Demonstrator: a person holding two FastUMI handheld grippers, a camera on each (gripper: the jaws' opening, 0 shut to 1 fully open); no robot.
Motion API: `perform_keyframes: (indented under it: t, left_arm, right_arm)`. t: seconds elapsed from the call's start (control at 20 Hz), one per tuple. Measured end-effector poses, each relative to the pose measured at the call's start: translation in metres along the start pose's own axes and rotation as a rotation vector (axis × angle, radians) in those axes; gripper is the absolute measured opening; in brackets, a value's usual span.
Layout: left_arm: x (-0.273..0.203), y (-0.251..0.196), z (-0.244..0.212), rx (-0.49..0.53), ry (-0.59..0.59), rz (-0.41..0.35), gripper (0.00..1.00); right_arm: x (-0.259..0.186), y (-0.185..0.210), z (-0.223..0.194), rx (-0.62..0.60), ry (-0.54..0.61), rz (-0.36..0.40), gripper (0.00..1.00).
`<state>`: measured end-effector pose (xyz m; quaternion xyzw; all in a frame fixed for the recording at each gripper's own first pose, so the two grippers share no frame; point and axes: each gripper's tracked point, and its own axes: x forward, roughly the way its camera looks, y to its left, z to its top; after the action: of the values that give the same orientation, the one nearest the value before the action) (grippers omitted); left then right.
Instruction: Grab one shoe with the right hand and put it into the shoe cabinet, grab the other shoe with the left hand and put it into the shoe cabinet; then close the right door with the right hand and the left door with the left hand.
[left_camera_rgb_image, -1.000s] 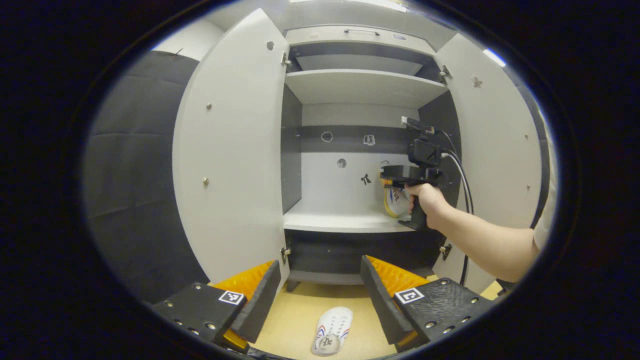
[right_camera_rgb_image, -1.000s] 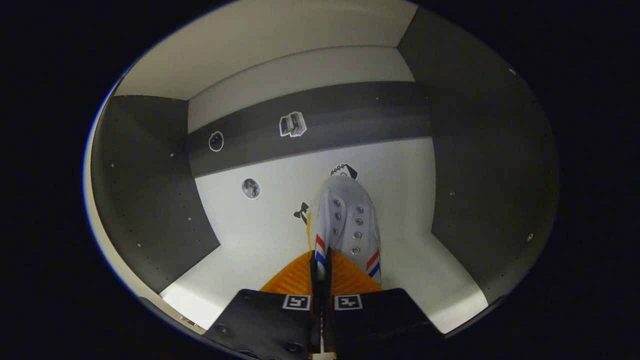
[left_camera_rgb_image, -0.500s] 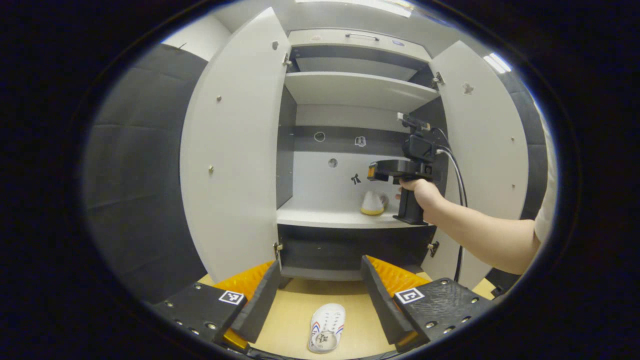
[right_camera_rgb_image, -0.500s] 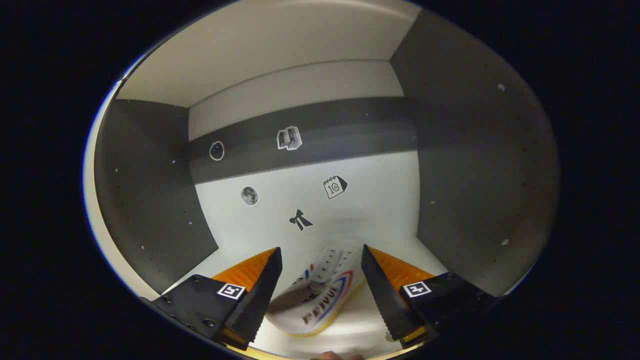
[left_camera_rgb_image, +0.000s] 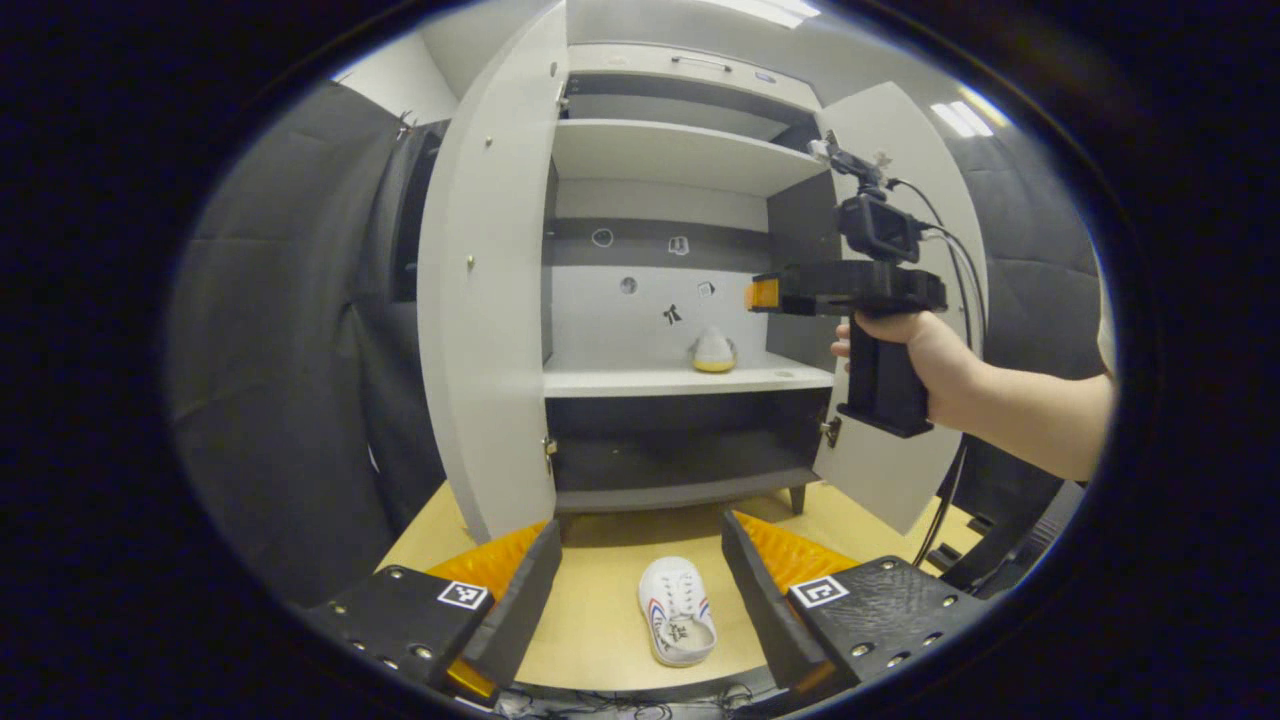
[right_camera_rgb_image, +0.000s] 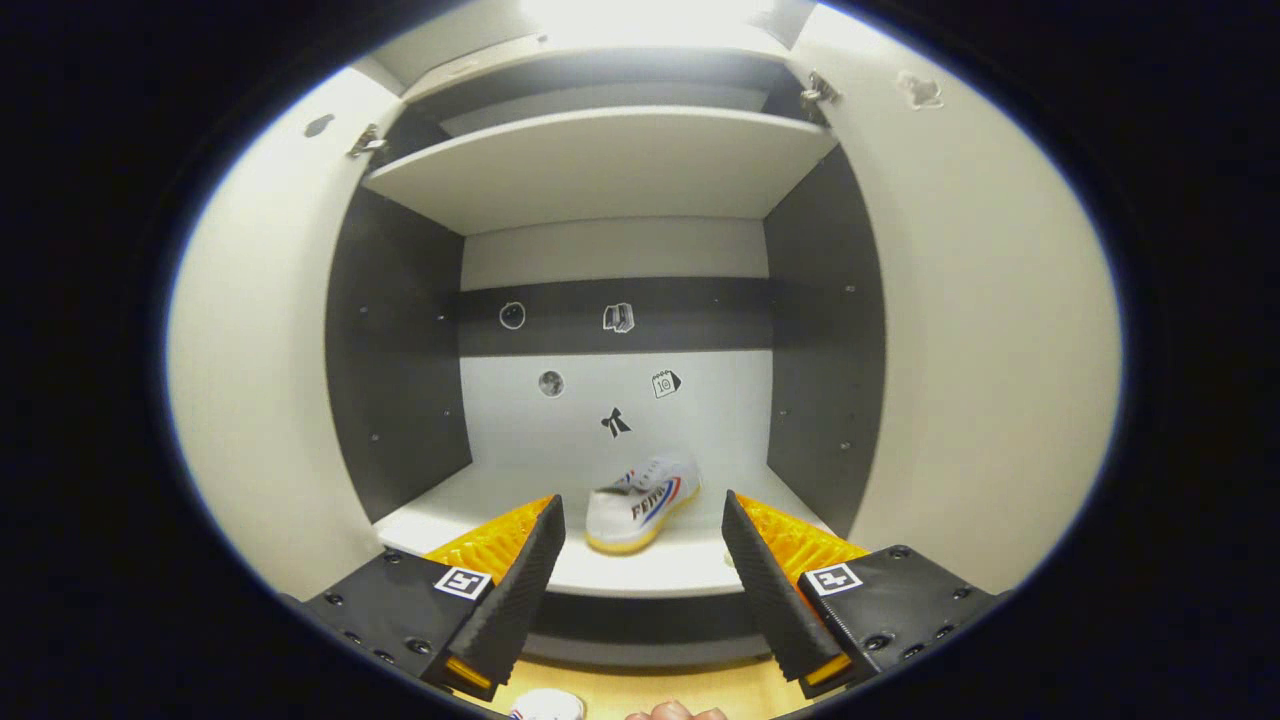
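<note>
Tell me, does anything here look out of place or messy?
Only one thing: a white shoe lies alone on the wooden floor before the cabinet, while its mate sits at a slant on the middle shelf. Both doors hang open. Nothing looks spilled or broken.

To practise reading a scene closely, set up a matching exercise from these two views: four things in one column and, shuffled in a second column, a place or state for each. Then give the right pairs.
Things
1. shoe on the shelf
2. shoe on the floor
3. right gripper
4. left cabinet door

Places or states
A. swung open
B. lying in front of the cabinet, between the left gripper's fingers in its view
C. open, holding nothing
D. resting inside the cabinet

Pairs: 1-D, 2-B, 3-C, 4-A
</note>
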<state>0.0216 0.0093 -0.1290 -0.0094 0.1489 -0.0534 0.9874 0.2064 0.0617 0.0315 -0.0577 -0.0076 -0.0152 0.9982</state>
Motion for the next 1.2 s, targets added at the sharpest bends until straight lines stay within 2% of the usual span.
perform_keyframes:
  t: [0.05, 0.1, 0.15, 0.2, 0.25, 0.3, 0.35, 0.45, 0.5, 0.6, 0.8, 0.95, 1.0, 1.05, 1.1, 1.15, 1.2]
  left_arm:
    - [-0.001, 0.001, -0.010, -0.004, 0.015, -0.016, 0.93]
    - [0.000, 0.003, -0.019, -0.004, 0.030, -0.032, 0.93]
    - [0.002, 0.003, -0.029, -0.003, 0.048, -0.049, 0.93]
    - [0.006, 0.004, -0.038, 0.002, 0.063, -0.066, 0.93]
    - [0.010, 0.004, -0.048, 0.010, 0.080, -0.084, 0.92]
    - [0.015, 0.003, -0.057, 0.020, 0.097, -0.100, 0.93]
    - [0.019, 0.003, -0.067, 0.027, 0.117, -0.115, 0.93]
    - [0.032, -0.001, -0.086, 0.022, 0.164, -0.140, 0.93]
    - [0.038, -0.003, -0.097, 0.011, 0.191, -0.148, 0.93]
    - [0.049, -0.011, -0.117, -0.015, 0.239, -0.162, 0.93]
    - [0.086, -0.015, -0.162, 0.003, 0.336, -0.147, 0.93]
    - [0.115, -0.015, -0.205, 0.006, 0.432, -0.132, 0.93]
    - [0.125, -0.015, -0.218, 0.004, 0.466, -0.131, 0.93]
    - [0.132, -0.014, -0.232, 0.004, 0.501, -0.126, 0.93]
    - [0.139, -0.013, -0.245, 0.005, 0.538, -0.122, 0.93]
    - [0.143, -0.011, -0.254, 0.006, 0.568, -0.114, 0.93]
    - [0.148, -0.010, -0.260, -0.001, 0.591, -0.109, 0.94]
  right_arm:
    - [-0.020, -0.003, -0.008, -0.009, 0.002, -0.007, 1.00]
    - [-0.037, -0.005, -0.017, -0.014, 0.010, -0.021, 0.93]
    - [-0.055, -0.009, -0.027, -0.010, 0.023, -0.036, 0.93]
    - [-0.072, -0.012, -0.037, 0.000, 0.044, -0.053, 0.99]
    - [-0.088, -0.018, -0.048, 0.005, 0.066, -0.068, 0.99]
    - [-0.103, -0.026, -0.058, 0.005, 0.088, -0.092, 0.94]
    - [-0.117, -0.036, -0.066, -0.001, 0.108, -0.118, 0.99]
    - [-0.145, -0.057, -0.080, -0.007, 0.137, -0.179, 0.95]
    - [-0.157, -0.068, -0.084, 0.001, 0.146, -0.207, 0.99]
    - [-0.183, -0.091, -0.094, 0.025, 0.163, -0.266, 0.99]
    - [-0.225, -0.140, -0.110, 0.040, 0.198, -0.390, 0.99]
    - [-0.249, -0.174, -0.121, 0.035, 0.229, -0.455, 0.99]
    - [-0.256, -0.185, -0.125, 0.026, 0.243, -0.476, 0.95]
    - [-0.261, -0.197, -0.128, 0.019, 0.258, -0.494, 0.99]
    - [-0.265, -0.207, -0.129, 0.019, 0.267, -0.509, 0.95]
    - [-0.268, -0.216, -0.126, 0.024, 0.271, -0.524, 0.99]
    - [-0.268, -0.227, -0.125, 0.031, 0.271, -0.542, 0.95]
